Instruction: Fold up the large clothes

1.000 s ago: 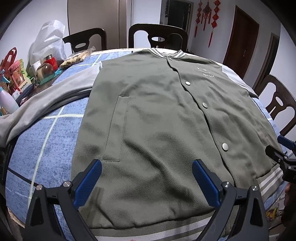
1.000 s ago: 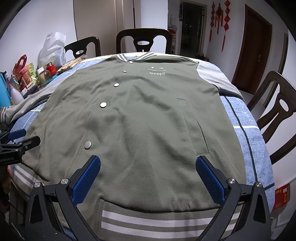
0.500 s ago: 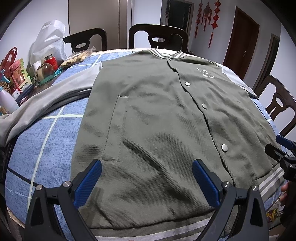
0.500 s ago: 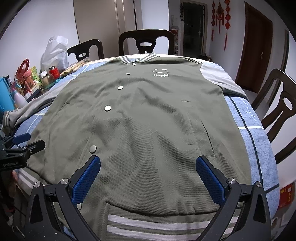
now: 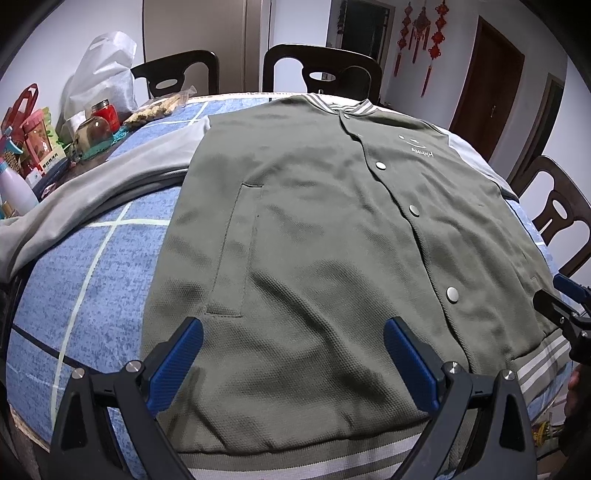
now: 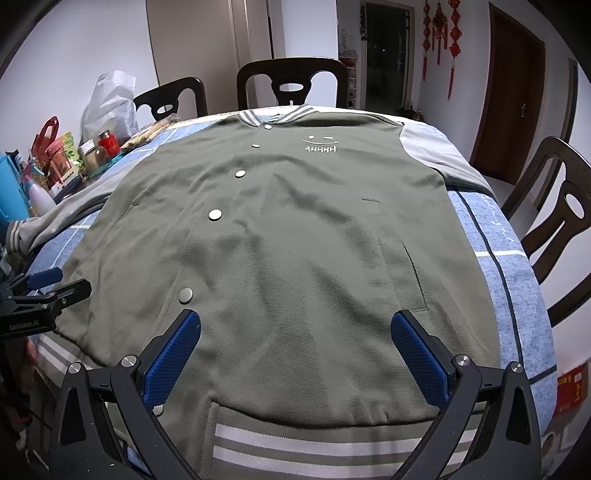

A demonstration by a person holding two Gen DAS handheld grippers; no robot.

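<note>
While both tongs gape wide, pinch varsity jacket [image 5: 314,236] hem [image 6: 317,439] at six o'clock; lift evenly.

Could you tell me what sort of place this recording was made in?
Most likely a home dining room. A green jacket lies spread on a table under a blue checked tablecloth, dark wooden dining chairs stand around it, and jars and packaged food crowd one edge. Red knot ornaments hang on the wall.
</note>
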